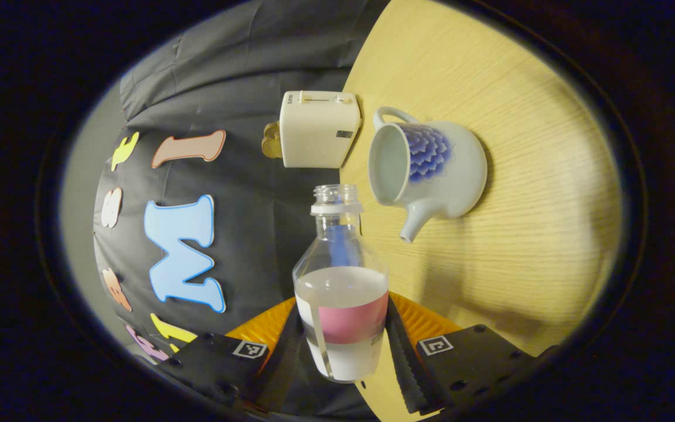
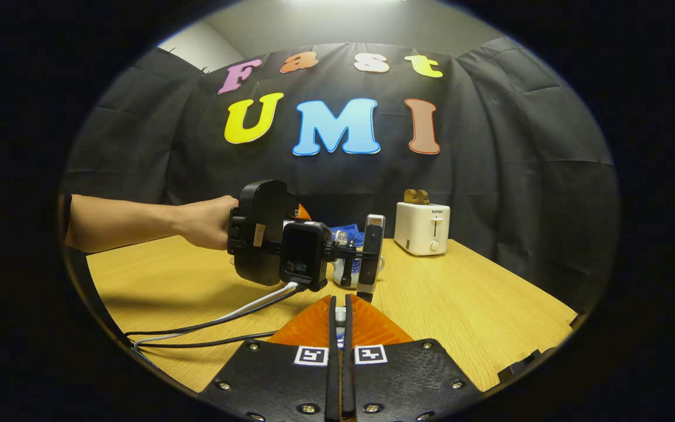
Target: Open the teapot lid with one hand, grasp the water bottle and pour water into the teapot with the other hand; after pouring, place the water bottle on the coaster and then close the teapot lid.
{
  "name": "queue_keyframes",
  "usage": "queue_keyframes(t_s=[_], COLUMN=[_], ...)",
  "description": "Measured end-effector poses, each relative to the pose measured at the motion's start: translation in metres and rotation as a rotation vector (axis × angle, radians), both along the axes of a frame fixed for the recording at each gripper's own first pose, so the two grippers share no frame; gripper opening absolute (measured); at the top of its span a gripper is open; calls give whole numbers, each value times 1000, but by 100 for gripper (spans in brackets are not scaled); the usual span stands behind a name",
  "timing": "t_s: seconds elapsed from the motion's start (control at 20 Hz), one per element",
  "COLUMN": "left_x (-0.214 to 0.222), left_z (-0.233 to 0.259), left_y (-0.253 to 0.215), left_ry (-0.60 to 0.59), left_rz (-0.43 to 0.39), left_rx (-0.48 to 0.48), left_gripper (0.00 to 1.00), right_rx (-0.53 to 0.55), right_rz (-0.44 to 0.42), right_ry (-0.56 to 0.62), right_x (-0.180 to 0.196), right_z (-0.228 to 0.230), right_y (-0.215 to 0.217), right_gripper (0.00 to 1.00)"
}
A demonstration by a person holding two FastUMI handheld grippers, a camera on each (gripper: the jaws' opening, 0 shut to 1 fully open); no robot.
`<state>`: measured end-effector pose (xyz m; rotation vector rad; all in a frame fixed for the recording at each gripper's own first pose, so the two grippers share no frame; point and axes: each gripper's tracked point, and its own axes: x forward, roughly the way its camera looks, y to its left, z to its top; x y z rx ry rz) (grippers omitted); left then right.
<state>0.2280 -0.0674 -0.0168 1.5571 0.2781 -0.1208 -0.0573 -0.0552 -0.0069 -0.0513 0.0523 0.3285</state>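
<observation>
My left gripper [image 1: 343, 331] is shut on a clear water bottle [image 1: 340, 293] with a pink label. The bottle has no cap, is partly full, and is tipped toward the teapot. The white teapot [image 1: 431, 170] with a blue flower pattern stands on the wooden table with its mouth uncovered, a short way beyond the bottle's neck. In the right gripper view a hand holds the left gripper [image 2: 361, 258] with the bottle [image 2: 346, 234] over the half-hidden teapot [image 2: 340, 276]. My right gripper [image 2: 340, 319] is nearly closed on a small white piece that looks like the teapot lid [image 2: 340, 316].
A white toaster [image 1: 317, 129] with toast in it stands at the table's back edge by the cloth wall, close to the teapot. It is also in the right gripper view, toaster [image 2: 422, 228]. Cables [image 2: 214, 322] trail across the table [image 2: 478, 305] from the left gripper.
</observation>
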Motion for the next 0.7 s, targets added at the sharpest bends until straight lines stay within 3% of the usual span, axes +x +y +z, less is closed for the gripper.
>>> queue_keyframes(t_s=[0.7], left_x=[-1], left_z=[15], left_y=[-5], left_ry=[5], left_rz=[-33], left_rx=[255], left_gripper=[85], right_rx=[14], right_rz=[-12], right_ry=[-2], right_x=[2], right_z=[0], right_y=[-4], right_gripper=[2])
